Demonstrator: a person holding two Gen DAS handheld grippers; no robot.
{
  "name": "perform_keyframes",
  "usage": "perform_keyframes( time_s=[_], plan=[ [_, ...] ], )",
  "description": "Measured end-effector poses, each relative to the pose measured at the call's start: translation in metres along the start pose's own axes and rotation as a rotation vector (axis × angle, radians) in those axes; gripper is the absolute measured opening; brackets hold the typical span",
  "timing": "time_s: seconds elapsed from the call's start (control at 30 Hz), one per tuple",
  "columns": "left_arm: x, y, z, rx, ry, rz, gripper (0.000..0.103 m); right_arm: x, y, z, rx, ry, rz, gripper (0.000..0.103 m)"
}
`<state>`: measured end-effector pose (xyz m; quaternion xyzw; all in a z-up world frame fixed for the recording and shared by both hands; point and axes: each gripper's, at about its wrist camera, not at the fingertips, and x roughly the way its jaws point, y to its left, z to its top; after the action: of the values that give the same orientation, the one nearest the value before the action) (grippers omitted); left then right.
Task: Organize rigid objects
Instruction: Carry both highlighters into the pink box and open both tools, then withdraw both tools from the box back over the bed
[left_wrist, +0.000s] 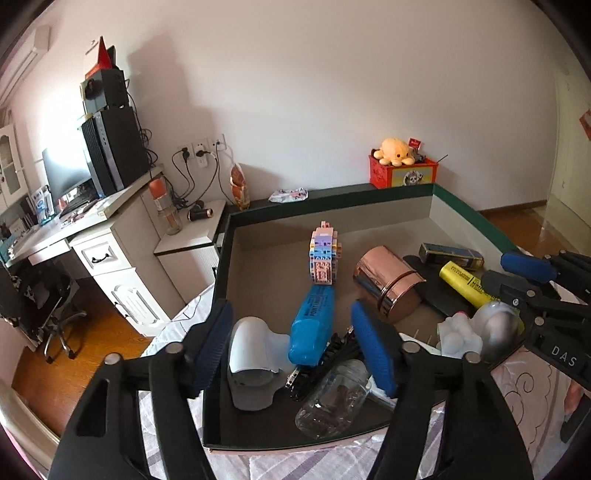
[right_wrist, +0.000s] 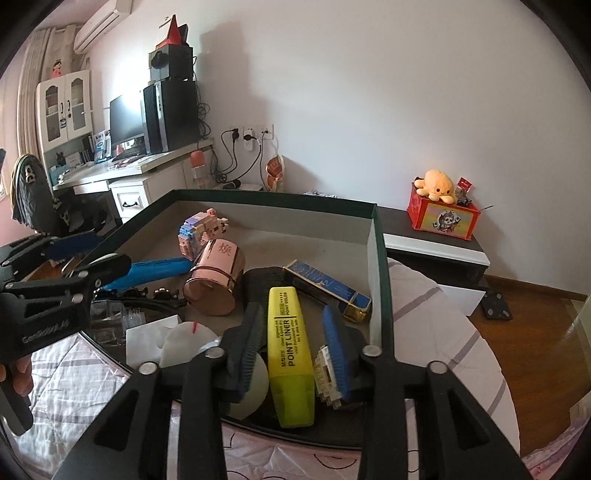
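Observation:
A large dark-rimmed box (left_wrist: 221, 258) (right_wrist: 379, 266) lies on a bed and holds the items. My left gripper (left_wrist: 295, 347) is open over its near edge. A blue highlighter (left_wrist: 314, 325) (right_wrist: 159, 267) lies between the pads, touching neither. My right gripper (right_wrist: 293, 345) (left_wrist: 496, 268) is open around a yellow highlighter (right_wrist: 290, 350) (left_wrist: 463, 282) resting in the box, with a gap at each pad. A rose-gold cup (left_wrist: 388, 284) (right_wrist: 218, 284) lies on its side in the middle. Behind it stands a pastel block figure (left_wrist: 324, 254) (right_wrist: 201, 232).
Also in the box: a white moulded object (left_wrist: 251, 354), a clear jar (left_wrist: 332, 395), black clips (left_wrist: 317, 365), a dark blue carton (left_wrist: 450, 254) (right_wrist: 325, 284). A white desk (left_wrist: 92, 236) stands left. A red box with a plush octopus (right_wrist: 441, 214) sits behind.

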<state>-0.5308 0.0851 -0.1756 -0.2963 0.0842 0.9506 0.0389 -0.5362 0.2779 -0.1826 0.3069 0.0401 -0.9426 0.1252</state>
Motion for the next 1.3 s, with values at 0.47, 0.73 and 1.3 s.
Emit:
perform_keyframes(
  time_s=[0.47, 0.73, 1.3],
  plan=[
    [-0.011, 0.004, 0.001, -0.025, -0.03, 0.02, 0.095, -0.015, -0.003, 0.003, 0.021, -0.068, 0.0, 0.062],
    [-0.04, 0.005, -0.004, -0.048, -0.045, 0.028, 0.1, -0.039, 0.004, 0.006, 0.022, -0.111, -0.028, 0.08],
    [-0.089, -0.041, -0.053, -0.007, 0.051, -0.065, 0.103, -0.099, -0.02, -0.011, 0.082, -0.117, -0.119, 0.085]
  ],
)
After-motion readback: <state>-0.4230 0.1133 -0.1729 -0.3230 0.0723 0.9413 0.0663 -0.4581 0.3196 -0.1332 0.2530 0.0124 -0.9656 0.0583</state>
